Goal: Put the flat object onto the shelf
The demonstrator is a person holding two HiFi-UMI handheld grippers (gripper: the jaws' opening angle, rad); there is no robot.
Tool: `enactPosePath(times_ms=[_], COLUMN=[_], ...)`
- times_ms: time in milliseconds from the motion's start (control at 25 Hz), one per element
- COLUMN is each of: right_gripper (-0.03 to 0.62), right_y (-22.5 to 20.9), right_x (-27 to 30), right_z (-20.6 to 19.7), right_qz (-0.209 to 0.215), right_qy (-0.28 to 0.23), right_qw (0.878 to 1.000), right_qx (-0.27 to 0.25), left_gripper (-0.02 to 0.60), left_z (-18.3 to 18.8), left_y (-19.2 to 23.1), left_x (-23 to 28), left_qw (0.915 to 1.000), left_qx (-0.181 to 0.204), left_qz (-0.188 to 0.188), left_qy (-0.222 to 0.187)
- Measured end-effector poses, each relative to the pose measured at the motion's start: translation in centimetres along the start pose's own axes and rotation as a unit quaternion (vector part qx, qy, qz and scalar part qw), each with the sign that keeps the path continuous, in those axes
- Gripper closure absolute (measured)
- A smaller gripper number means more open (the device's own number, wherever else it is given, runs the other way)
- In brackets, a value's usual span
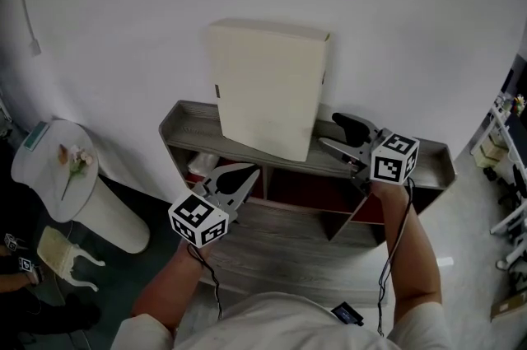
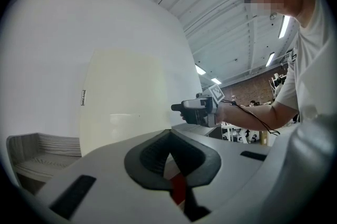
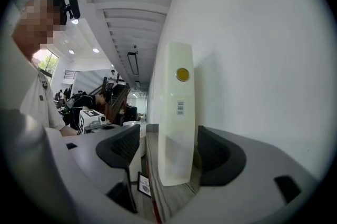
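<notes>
A cream flat box (image 1: 268, 89) stands upright on the top board of a grey shelf (image 1: 193, 126), leaning against the white wall. My right gripper (image 1: 333, 133) is at the box's right edge with its jaws wide open. In the right gripper view the narrow edge of the box (image 3: 176, 123) sits between the two pads with gaps showing, its foot on the shelf board (image 3: 174, 196). My left gripper (image 1: 243, 175) hangs lower, in front of the shelf, shut and empty. In the left gripper view the box (image 2: 126, 101) and the right gripper (image 2: 197, 111) lie beyond the closed pads (image 2: 171, 157).
The shelf has red-backed compartments (image 1: 305, 192) under the top board. A white round pedestal table (image 1: 53, 167) with a flower stands at the left, and a cream bag (image 1: 62, 254) lies on the floor beside it. Racks (image 1: 502, 151) stand at the far right.
</notes>
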State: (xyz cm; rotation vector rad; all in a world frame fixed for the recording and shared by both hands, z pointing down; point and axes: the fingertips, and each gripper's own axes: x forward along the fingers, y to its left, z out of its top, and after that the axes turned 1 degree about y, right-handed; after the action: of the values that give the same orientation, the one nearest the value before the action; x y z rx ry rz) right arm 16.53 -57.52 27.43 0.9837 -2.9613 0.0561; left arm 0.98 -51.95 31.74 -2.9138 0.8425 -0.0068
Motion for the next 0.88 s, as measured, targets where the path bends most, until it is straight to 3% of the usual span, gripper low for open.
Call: enactPosePath(times_ms=[480,720,880], right_gripper=[0.279,0.393,0.475], right_y=[4.7,9.0,12.2], right_x=[-5.2,-8.3,-10.5], right_z=[-4.9,-6.2,-7.4], right_qz=[-0.061,-0.107,-0.121], right_qy=[0.026,0.013,-0.010], right_qw=[0.997,0.990,0.988], right_qx=[-0.026,-0.086,-0.091], left_gripper=[0.569,0.569,0.569], left_z=[0.6,0.2,-0.9], left_y=[-6.8,-10.5,-12.5], left_x=[0.7,-0.1,-1.3], left_qw=[0.9998,0.9993,0.9986], left_qx=[0.005,0.008,0.001], left_qz=[0.018,0.036,0.052], left_qy=[-0.005,-0.008,-0.008])
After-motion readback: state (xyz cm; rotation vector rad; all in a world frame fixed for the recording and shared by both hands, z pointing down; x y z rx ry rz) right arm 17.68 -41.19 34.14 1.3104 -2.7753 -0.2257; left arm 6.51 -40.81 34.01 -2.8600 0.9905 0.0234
